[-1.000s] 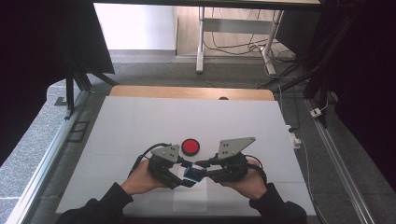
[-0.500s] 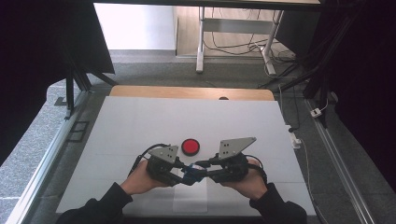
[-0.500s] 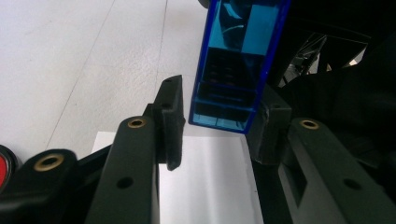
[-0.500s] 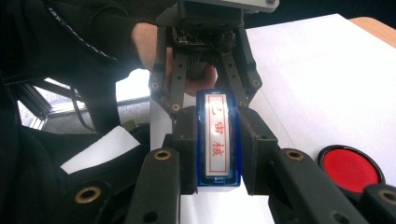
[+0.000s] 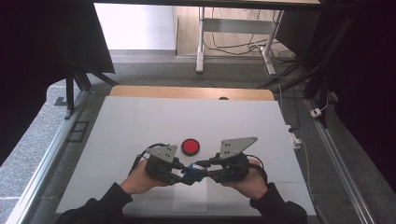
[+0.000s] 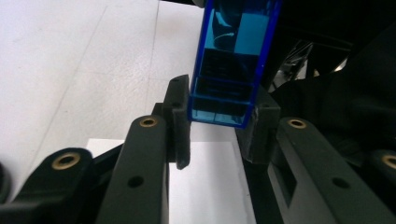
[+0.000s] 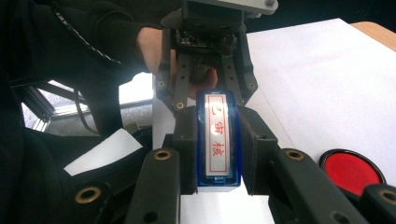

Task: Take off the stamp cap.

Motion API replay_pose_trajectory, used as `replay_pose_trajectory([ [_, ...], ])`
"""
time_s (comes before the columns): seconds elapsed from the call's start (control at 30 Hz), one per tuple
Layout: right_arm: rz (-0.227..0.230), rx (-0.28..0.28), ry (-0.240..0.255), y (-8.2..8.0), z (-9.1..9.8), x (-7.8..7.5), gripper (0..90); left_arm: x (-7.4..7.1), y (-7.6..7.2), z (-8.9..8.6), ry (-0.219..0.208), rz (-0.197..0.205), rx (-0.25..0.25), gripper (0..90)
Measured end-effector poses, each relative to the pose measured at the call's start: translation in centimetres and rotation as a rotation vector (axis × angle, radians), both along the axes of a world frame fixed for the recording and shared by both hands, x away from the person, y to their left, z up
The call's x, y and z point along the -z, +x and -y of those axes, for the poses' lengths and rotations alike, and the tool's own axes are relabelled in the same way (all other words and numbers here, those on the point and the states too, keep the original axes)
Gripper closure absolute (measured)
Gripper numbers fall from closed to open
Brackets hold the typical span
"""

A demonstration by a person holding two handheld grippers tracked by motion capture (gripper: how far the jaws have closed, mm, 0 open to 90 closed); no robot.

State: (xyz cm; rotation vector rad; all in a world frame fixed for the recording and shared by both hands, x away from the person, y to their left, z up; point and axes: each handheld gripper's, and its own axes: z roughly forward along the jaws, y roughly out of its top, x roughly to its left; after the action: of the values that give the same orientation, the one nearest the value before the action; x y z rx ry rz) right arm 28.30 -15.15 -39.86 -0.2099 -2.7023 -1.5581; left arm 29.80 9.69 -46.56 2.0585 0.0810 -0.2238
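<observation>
Blue stamp: lower centre of the high view, held above the white surface between both grippers; red characters on its white face in the right gripper view
Left gripper: fingers clamped on the stamp's lower end; a white sheet lies beneath
Right gripper: fingers clamped on the stamp's sides
Red pad: centre of the high view, just above the grippers, apart from them

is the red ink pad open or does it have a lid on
Open. The red ink pad shows its bare red face inside a black rim in the high view and the right gripper view, with no lid on it.
</observation>
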Motion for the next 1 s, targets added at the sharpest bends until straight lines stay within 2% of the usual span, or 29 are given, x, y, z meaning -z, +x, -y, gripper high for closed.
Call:
replay_pose_trajectory([
  [0.17,-0.005,-0.012,-0.004,0.0,0.0,0.1,71.4,0.2,-0.1,0.0,-0.008,0.004,0.010,68.5],
  [0.33,0.024,-0.005,-0.002,-0.2,0.0,-0.1,71.5,0.0,0.1,-0.1,0.003,-0.081,-0.012,68.7],
  [0.43,0.044,-0.007,-0.002,-0.4,0.0,-0.2,71.5,-0.2,0.1,-0.1,0.006,-0.086,-0.017,68.7],
  [0.53,0.045,-0.011,-0.001,-0.4,0.0,-0.3,71.6,-0.3,-0.1,-0.1,0.007,-0.044,-0.012,69.0],
  [0.57,0.039,-0.013,0.002,-0.4,0.0,-0.3,71.6,-0.3,-0.1,-0.1,0.007,-0.044,-0.012,69.1],
  [0.6,0.033,-0.015,0.009,-0.3,0.0,-0.4,71.6,-0.5,-0.3,-0.1,0.004,-0.013,-0.003,69.1],
  [0.7,-0.009,-0.031,0.030,-0.1,0.2,-0.3,71.6,-0.7,-0.6,-0.2,0.003,0.042,0.014,69.2],
  [0.77,-0.040,-0.042,0.046,0.2,0.3,-0.2,71.6,-0.8,-0.8,-0.2,0.002,0.064,0.020,69.3],
  [0.87,-0.056,-0.049,0.058,0.4,0.4,-0.1,71.6,-0.8,-0.8,-0.2,0.003,0.062,0.019,69.3],
  [0.9,-0.052,-0.049,0.052,0.4,0.4,-0.1,71.6,-0.8,-0.7,-0.2,0.007,0.046,0.013,69.2],
  [0.93,-0.038,-0.046,0.050,0.3,0.4,-0.1,71.6,-0.8,-0.7,-0.2,0.007,0.046,0.013,69.3],
  [1.0,0.003,-0.040,0.032,-0.1,0.2,-0.2,71.6,-0.7,-0.5,-0.2,0.019,0.020,0.001,69.3],
])
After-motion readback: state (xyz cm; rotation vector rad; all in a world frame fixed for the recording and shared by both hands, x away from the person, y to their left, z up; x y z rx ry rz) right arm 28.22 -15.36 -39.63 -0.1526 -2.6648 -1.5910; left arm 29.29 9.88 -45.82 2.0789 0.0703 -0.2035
